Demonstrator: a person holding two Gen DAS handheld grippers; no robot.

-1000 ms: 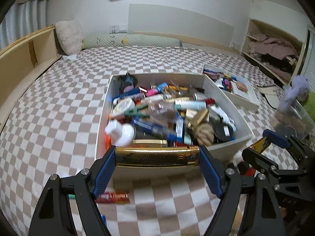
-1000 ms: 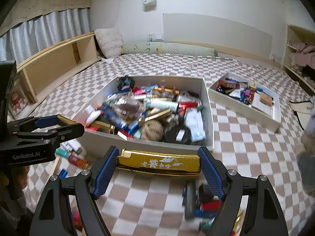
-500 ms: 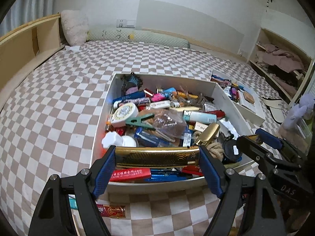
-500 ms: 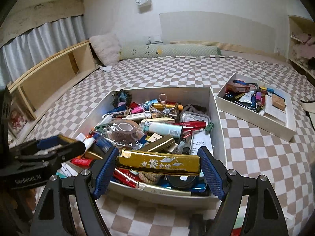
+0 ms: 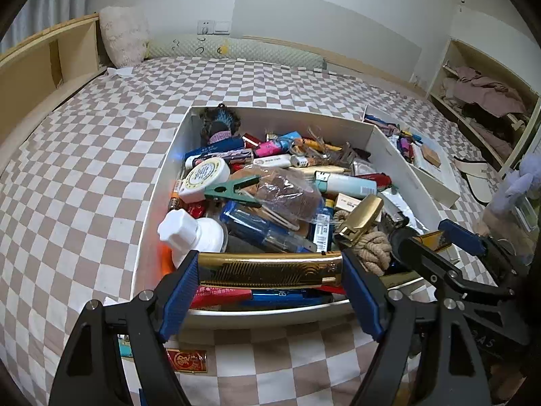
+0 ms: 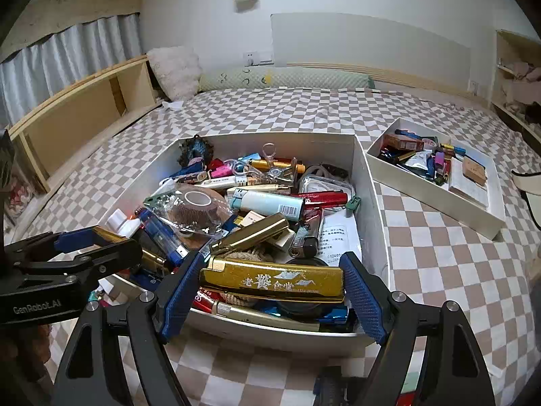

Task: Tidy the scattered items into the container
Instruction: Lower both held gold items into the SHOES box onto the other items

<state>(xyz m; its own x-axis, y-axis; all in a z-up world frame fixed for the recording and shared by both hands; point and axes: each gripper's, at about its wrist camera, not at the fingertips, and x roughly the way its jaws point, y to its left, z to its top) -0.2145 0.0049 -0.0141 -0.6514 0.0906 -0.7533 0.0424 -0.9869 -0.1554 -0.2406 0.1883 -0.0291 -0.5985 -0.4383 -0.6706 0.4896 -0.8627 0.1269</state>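
A large white box (image 5: 159, 189), heaped with lighters, tubes, clips and small packets, stands on the checkered bed. My left gripper (image 5: 268, 267) is shut on a ribbed gold case (image 5: 270, 272), held lengthwise between its blue pads just over the box's near end. In the right wrist view my right gripper (image 6: 272, 270) is shut on a gold case with white characters (image 6: 270, 282), also above the near edge of the box (image 6: 367, 203). Each gripper shows in the other's view: the right gripper (image 5: 439, 242) at the right, the left gripper (image 6: 94, 240) at the left.
A smaller white box (image 6: 436, 182) of small items lies to the right of the big one. A red packet (image 5: 186, 360) and other loose items (image 6: 334, 389) lie on the bedspread before the box. A wooden shelf (image 6: 77, 111) runs along the left, and a shelf of clothes (image 5: 483, 94) is at the right.
Both grippers have come forward and a little down with their gold cases, from over the bedspread in front of the box to over its near end.
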